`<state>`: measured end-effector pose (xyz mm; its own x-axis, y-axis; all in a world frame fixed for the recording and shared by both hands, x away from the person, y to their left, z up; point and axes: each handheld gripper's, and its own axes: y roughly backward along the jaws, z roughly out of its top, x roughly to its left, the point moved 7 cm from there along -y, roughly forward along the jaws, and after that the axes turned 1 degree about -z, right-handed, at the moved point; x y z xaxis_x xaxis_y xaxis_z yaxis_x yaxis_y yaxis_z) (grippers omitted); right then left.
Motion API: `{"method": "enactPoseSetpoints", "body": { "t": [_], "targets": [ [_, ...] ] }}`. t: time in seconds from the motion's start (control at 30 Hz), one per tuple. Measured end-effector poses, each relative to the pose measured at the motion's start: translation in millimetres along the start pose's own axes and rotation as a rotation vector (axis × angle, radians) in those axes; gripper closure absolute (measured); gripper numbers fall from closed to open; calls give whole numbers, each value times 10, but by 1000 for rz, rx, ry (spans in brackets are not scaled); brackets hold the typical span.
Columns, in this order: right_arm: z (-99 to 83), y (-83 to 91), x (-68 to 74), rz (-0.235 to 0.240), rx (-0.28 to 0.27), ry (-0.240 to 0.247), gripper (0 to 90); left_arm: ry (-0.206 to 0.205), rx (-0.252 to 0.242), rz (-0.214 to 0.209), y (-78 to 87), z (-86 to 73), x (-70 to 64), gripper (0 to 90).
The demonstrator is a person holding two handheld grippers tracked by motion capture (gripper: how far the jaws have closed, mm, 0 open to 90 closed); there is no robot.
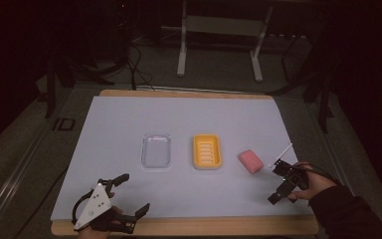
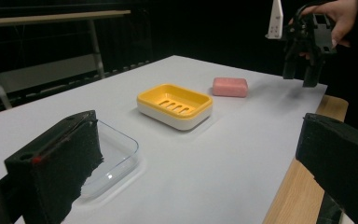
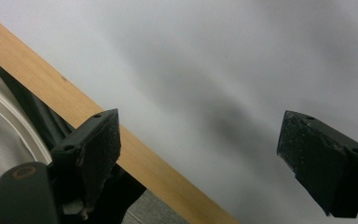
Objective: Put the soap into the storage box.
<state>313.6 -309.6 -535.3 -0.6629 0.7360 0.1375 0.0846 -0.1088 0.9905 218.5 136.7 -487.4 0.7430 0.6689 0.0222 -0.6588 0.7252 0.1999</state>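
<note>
High view, left to right: your left hand-held gripper [image 1: 129, 194] waits at lower left, jaws apart, empty. The clear lid [image 1: 156, 151], the yellow soap dish [image 1: 207, 151] and the pink soap [image 1: 250, 161] lie mid-desk, untouched. Your right hand-held gripper [image 1: 280, 189] hovers just right of the soap, jaws apart; everything remains to do.

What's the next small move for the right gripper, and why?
Probably swing the right gripper left and forward to the pink soap bar: its jaws stand open and empty, the soap lies nearest on the white sheet, beside the empty yellow soap dish.
</note>
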Motion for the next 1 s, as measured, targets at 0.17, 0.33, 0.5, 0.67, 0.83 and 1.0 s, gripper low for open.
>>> {"method": "enactPoseSetpoints", "body": {
  "t": [0.17,0.33,0.5,0.67,0.83,1.0],
  "targets": [
    [104,20,3,-7,5,5,135,-1,0,0,-2,0,0,3],
    [219,47,10,-2,-15,18,139,3,-3,0,3,2,3,3],
    [314,69,28,-8,-19,35,140,0,-1,-5,1,1,-6,3],
    [430,129,25,-15,-46,38,146,1,-1,-6,0,1,-3,3],
    [550,169,11,-16,-71,42,146,0,1,-10,-7,1,-5,3],
    [647,189,-7,-17,-111,44,146,2,-2,-6,-5,4,4,3]
  ]
}}
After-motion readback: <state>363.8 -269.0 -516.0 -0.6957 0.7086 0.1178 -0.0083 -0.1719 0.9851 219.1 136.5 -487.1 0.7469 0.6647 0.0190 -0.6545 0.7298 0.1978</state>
